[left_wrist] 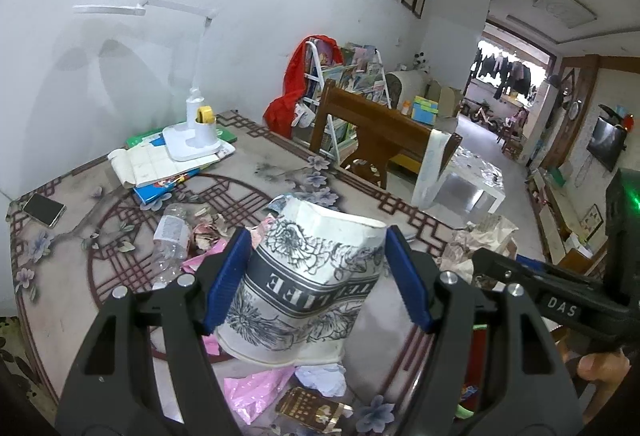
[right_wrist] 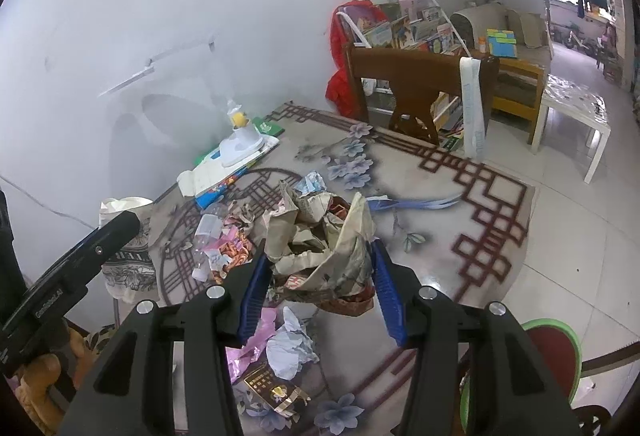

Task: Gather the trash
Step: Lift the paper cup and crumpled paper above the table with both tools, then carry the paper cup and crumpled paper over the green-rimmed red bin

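Note:
In the left wrist view my left gripper [left_wrist: 316, 236] is shut on a crushed paper cup [left_wrist: 304, 288] with a flower print and a grey lettered band, held above the table. My right gripper [right_wrist: 319, 246] is shut on a crumpled wad of newspaper [right_wrist: 320, 236], also lifted. Both blue pads press the sides of each load. Below on the table lie a clear plastic bottle [left_wrist: 172, 240], a pink wrapper [right_wrist: 248, 348], a balled white paper [right_wrist: 292, 348] and a gold-brown packet [right_wrist: 276, 392]. The same cup [right_wrist: 128, 264] shows at the left of the right wrist view.
The table [left_wrist: 72, 276] has a floral cover. At its far side stand a white desk lamp [left_wrist: 192, 131] on books [left_wrist: 160, 171], and a phone [left_wrist: 44, 209] lies left. A wooden chair [left_wrist: 372, 131] stands behind the table. A red-and-green stool [right_wrist: 552, 352] sits low right.

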Tool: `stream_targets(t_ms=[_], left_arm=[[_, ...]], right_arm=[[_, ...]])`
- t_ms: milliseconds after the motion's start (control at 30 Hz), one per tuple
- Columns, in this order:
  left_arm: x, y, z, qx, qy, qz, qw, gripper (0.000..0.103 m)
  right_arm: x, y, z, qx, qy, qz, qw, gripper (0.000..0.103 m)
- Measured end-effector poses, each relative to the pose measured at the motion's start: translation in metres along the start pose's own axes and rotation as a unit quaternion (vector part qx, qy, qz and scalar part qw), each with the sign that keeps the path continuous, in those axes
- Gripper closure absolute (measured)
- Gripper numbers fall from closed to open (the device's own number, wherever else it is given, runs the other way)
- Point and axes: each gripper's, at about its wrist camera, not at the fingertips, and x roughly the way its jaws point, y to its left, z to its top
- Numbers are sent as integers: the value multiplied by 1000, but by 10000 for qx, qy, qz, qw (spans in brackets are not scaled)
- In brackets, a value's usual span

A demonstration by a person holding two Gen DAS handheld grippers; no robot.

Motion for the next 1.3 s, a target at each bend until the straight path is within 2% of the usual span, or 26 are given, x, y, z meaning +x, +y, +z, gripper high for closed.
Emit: stream_targets(t_ms=[633,1100,1300], left_arm=[[-4,-18,0,16,10,-48,10000,36],[-4,-57,3,392,-49,-486,9980,36],[6,-87,1,639,33,-841,9944,37]], right_arm=[[-10,-24,-10,206,149,-130,9996,55],[-39,-70,-23,599,3,-648,9961,55],[-56,-96,-30,869,-103,-933,9918,55]])
